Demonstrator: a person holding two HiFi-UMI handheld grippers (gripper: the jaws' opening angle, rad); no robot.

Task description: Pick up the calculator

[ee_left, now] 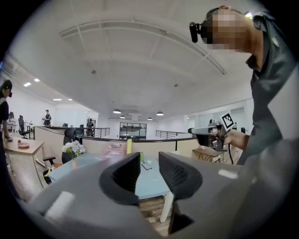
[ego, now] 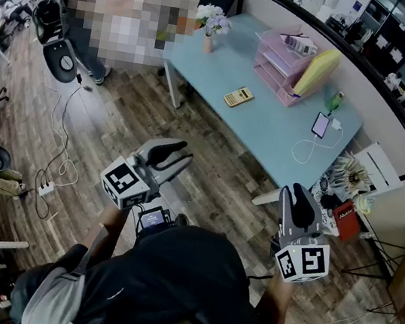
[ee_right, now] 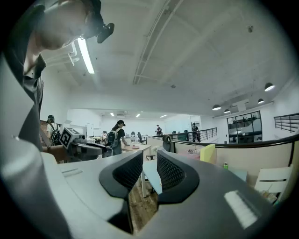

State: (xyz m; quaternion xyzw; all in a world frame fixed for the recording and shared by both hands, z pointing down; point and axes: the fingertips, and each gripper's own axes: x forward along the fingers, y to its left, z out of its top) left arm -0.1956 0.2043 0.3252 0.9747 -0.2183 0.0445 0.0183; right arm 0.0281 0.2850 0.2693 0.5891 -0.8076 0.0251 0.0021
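The yellow calculator (ego: 239,96) lies flat on the light blue table (ego: 268,133), near its left front edge in the head view. Both grippers are held level over the wooden floor, well short of the table. My left gripper (ego: 181,150) (ee_left: 149,161) has its jaws shut with nothing between them. My right gripper (ego: 297,189) (ee_right: 149,161) also holds nothing, its jaws close together. The left gripper view shows the table (ee_left: 93,163) beyond the jaws, but I cannot make out the calculator there.
On the table stand a pink drawer organizer (ego: 279,64), a yellow folder (ego: 317,70), a flower vase (ego: 211,27), a green bottle (ego: 335,102) and a phone (ego: 320,125) on a white cable. A white chair (ego: 373,165) stands at the table's right. Cables (ego: 56,172) trail across the floor at left.
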